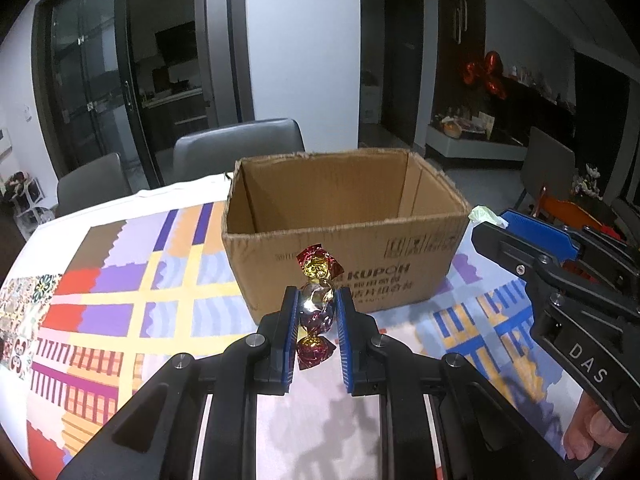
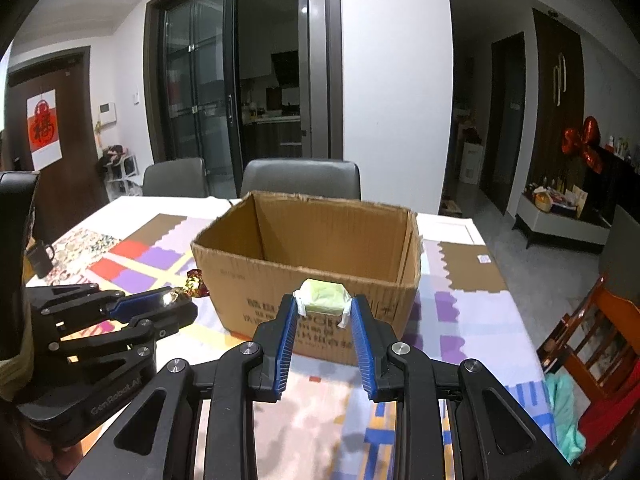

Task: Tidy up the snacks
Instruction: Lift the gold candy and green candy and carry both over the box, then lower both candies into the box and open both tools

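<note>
Two snacks are off the tablecloth at once, one in each gripper, both held in front of the cardboard box (image 1: 344, 216) — a sensible pairing, since one trip then serves both. The left gripper (image 1: 318, 322) stands narrow, its blue pads clamped across the middle of a foil-wrapped candy (image 1: 316, 308); gripping the round body and leaving the twisted red-and-gold ends free likely keeps the wrapper from slipping. The right gripper (image 2: 324, 308) is closed a little wider on a pale green wrapped sweet (image 2: 323, 298), pinched at its sides by the very tips, so it would probably drop cleanly once released. The box sits open-topped toward the far edge of the patterned tablecloth (image 1: 120, 280), its near wall facing both grippers and no contents visible inside. Both sweets hang short of that wall, about level with its rim in the right wrist view — they probably still need carrying forward over the opening.
</note>
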